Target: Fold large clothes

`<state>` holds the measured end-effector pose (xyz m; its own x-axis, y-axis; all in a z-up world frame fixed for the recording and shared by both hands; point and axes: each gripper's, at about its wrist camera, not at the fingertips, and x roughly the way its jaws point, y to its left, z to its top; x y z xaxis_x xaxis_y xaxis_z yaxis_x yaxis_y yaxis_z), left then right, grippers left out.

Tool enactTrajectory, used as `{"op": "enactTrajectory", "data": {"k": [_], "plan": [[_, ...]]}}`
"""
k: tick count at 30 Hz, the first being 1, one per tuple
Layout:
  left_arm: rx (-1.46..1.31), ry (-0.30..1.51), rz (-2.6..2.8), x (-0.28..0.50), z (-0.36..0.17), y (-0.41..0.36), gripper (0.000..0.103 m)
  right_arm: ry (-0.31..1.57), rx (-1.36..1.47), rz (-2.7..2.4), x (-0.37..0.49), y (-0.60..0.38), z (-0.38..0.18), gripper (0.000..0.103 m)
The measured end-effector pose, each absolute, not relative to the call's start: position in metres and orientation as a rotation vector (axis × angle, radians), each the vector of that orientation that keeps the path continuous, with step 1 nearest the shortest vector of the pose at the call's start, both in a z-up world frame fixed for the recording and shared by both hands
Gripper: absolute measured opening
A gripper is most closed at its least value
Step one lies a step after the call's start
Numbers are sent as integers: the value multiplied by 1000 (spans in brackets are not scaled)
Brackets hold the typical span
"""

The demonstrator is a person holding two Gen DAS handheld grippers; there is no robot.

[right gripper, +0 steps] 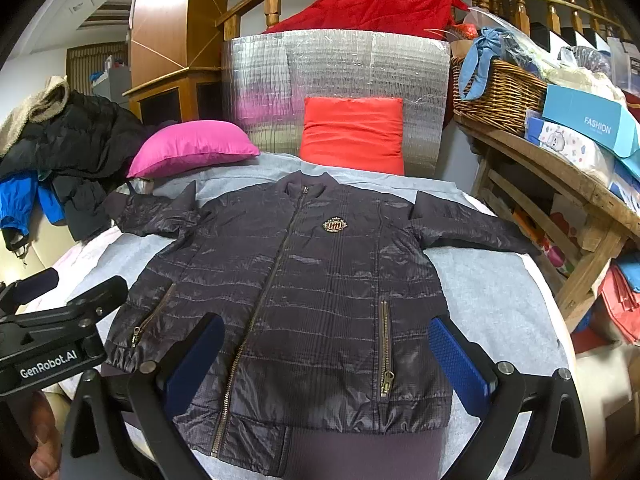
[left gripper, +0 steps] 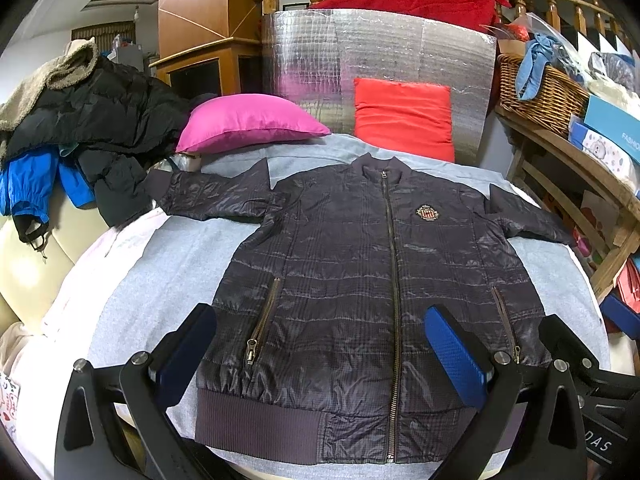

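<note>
Dark quilted jacket [left gripper: 360, 280] lies flat, unfolded (zipped, seemingly); both hand-held grippers [left gripper: 320, 356] [right gripper: 328, 364] spread wide, sleeves likely fold first.

Bare grey sheet [left gripper: 152, 280] flanks the jacket [left gripper: 360, 280]; pillows [left gripper: 248, 124] and clothes pile [left gripper: 100, 128] crowd behind.

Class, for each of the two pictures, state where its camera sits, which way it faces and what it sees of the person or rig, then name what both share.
Left wrist view: sits on the left gripper, above the jacket's hem, facing the collar; its open jaws show, with the right gripper's body at the right edge.
Right wrist view: sits on the right gripper, facing likewise; its open jaws, the left gripper at left and fingers show.
Shared: the dark quilted jacket, pink pillow, red pillow, wicker basket.
</note>
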<state>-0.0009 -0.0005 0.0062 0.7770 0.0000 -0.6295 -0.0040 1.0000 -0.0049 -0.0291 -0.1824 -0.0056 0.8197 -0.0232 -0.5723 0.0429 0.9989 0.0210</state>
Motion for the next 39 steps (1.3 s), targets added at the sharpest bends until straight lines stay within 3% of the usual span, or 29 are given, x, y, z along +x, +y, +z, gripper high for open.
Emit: {"op": "enactTrajectory", "data": {"k": [26,33,39], "plan": [[21,692,7,-1,6,0,103,611,32,-23,-32,-180,-5,103],[-39,788,1,28,-39,2,103,715,135,17,-18,-210,-40,103],[58,859,-1,71,-78,-23,103,740,443,54,7,-306,-74,103]]}}
